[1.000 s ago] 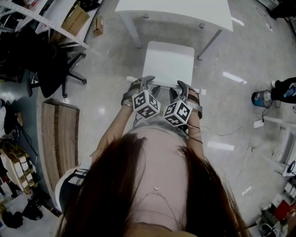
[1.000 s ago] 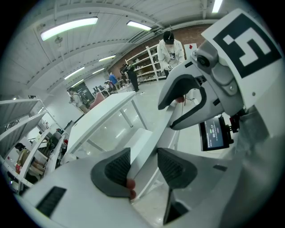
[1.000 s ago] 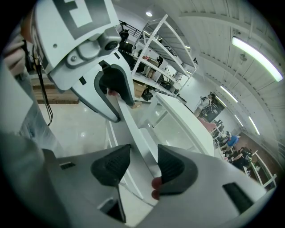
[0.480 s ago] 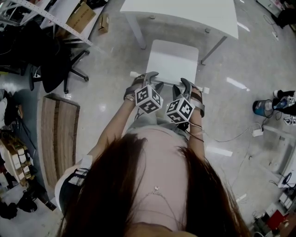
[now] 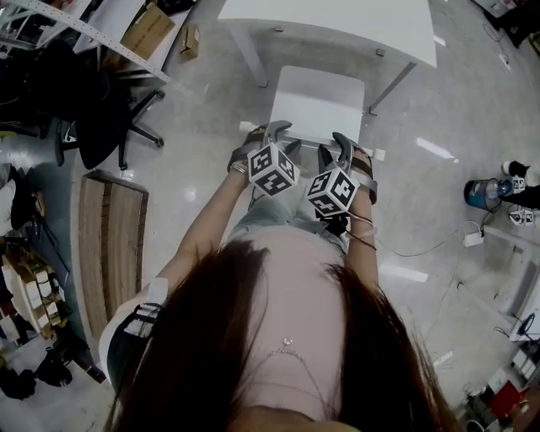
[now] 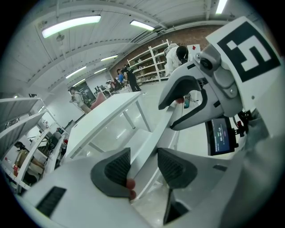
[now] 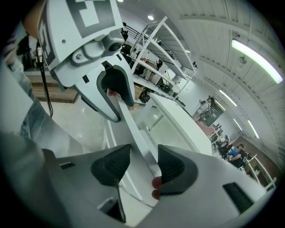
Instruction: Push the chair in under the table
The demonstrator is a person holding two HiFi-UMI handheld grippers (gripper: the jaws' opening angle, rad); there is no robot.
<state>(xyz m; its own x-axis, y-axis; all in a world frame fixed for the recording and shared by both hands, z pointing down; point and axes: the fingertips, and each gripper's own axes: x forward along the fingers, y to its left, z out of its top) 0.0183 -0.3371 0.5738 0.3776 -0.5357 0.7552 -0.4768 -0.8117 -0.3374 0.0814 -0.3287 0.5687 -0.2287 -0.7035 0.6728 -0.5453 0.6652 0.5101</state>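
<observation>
**Chair [image 5: 316, 101] clamped at backrest by both grippers**

Seat faces the table [image 5: 329, 17], its front edge near the table's near edge between the two legs. Left gripper [image 6: 143, 162] and right gripper [image 7: 143, 164] sit side by side on the backrest rail [image 5: 305, 142]. Each has its jaws closed on the rail.

Floor [image 5: 194, 177]: glossy grey, with light reflections. Black office chair [image 5: 101, 118] at left, near wooden pallet [image 5: 105, 245]. Metal shelving [image 5: 84, 29], cardboard box [image 5: 148, 29] beside it. Ceiling strip lights [image 6: 71, 26]. Brick wall [image 6: 191, 36] behind far racks [image 6: 149, 60].
</observation>
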